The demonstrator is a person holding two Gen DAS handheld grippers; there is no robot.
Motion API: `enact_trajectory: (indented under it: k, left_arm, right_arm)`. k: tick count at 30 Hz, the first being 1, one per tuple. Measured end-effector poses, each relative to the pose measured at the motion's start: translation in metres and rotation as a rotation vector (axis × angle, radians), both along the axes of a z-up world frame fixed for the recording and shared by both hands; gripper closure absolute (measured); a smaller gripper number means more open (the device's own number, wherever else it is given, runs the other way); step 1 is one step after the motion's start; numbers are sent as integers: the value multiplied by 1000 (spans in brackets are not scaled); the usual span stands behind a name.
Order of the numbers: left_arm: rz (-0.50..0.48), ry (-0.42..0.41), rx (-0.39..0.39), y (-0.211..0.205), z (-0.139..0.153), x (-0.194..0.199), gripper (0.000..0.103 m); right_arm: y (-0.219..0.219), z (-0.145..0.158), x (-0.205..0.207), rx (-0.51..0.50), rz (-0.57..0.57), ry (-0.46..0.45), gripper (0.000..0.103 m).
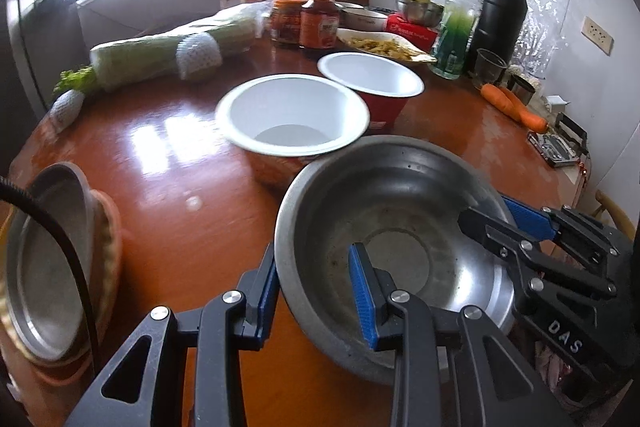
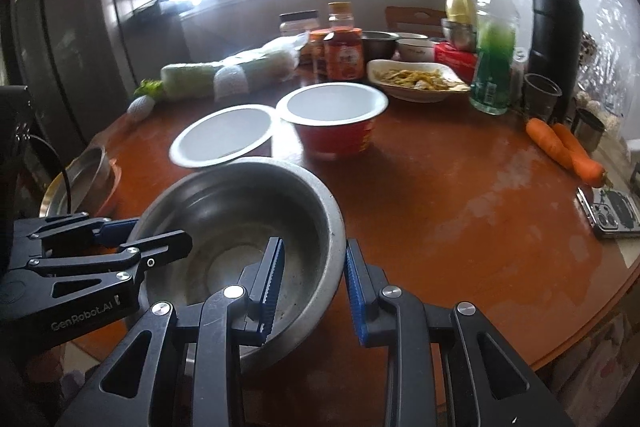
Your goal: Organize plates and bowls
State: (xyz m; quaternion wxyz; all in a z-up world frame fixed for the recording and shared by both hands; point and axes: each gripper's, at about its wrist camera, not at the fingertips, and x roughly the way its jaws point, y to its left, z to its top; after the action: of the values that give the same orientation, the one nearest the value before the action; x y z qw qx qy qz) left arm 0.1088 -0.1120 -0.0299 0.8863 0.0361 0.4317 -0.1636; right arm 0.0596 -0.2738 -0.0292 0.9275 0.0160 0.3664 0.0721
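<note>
A large steel bowl (image 1: 396, 227) (image 2: 240, 219) is at the table's near edge. My left gripper (image 1: 316, 291) straddles its left rim, one blue pad inside, one outside, with a gap to the wall. My right gripper (image 2: 314, 287) straddles its right rim the same way; it also shows in the left wrist view (image 1: 508, 223), and the left gripper shows in the right wrist view (image 2: 148, 235). Two white-lined paper bowls stand behind it: a nearer one (image 1: 292, 113) (image 2: 224, 135) and a red-sided one (image 1: 372, 77) (image 2: 334, 107). A metal plate (image 1: 44, 259) (image 2: 80, 175) lies on stacked dishes at left.
Round brown table (image 2: 460, 195). At the back are wrapped celery (image 1: 160, 51), sauce jars (image 1: 318, 23), a dish of food (image 1: 384, 45), a green bottle (image 2: 492, 63) and a black flask (image 2: 554, 27). Carrots (image 2: 564, 147) and a phone (image 2: 612, 213) lie at right.
</note>
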Motion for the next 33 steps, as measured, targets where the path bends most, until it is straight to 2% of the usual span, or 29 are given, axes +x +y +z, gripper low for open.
enact_trajectory:
  k: [6,13,33]
  left_arm:
    - [40,-16,-8,25,7,-7,69]
    - [65,-24,19,38,6,-12,69]
    - [47,-9,31,23,-4,-6,69]
  right_arm:
    - [28,-2,-8,-30,53,27,72]
    - [49,-2,-10,-51,95,33,72]
    - [34,-9,-8,-22,70,45,71]
